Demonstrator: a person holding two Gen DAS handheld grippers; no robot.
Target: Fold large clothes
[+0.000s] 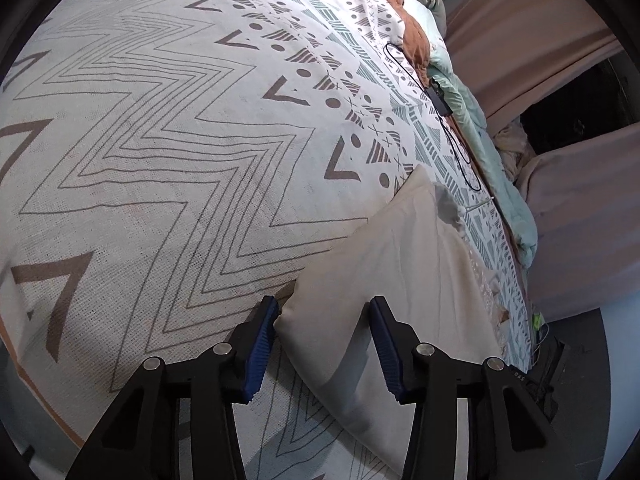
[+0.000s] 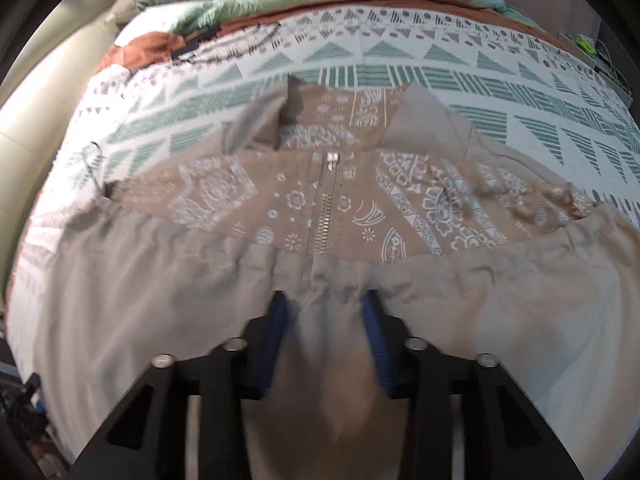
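the big beige garment (image 2: pixel 160 280) lies spread out on the patterned bed cover (image 2: pixel 440 80), with its flowery brown part and metal zipper (image 2: pixel 326 208) facing up. in the left wrist view we see one plain beige corner of it (image 1: pixel 400 260) lying flat on the zigzag side of the cover.

our right gripper (image 2: pixel 324 308) has a bunch of the beige cloth between its blue pads (image 2: pixel 280 320), just below the zipper. the cloth puckers there, so we think the narrow fingers are pinching it. our left gripper (image 1: pixel 324 316) sits over the corner with its fingers half wide. the cloth lies between them, but the pads do not squeeze it yet.

to do this step well, we think the left fingers should close on the corner edge alone and not grab the bed cover under it. then both hands should lift together and keep the cloth flat, so the fold comes out even.

a black cable (image 1: pixel 460 148) lies far off on the cover, out of our way.

a tiny marking shows on the left gripper's arm, but it is too small for us to read.
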